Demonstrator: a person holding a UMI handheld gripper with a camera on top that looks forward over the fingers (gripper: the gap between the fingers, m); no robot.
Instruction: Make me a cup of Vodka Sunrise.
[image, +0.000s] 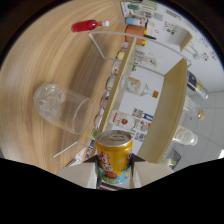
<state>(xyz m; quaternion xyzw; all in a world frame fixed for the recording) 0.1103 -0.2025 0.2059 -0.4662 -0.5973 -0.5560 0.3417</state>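
An orange juice can (114, 156) is pinched in the claw (115, 167), tilted above the bench (55, 55). The juice-pouring step is judged underway; alignment over the ice-filled plastic cup (62, 107) is required next.

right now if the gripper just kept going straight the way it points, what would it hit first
The gripper is shut on the yellow can, so that leads. Straight ahead, the first thing is probably the wooden shelf unit with its small bottles, though depth is unclear. The clear glass lies off to one side of that line.
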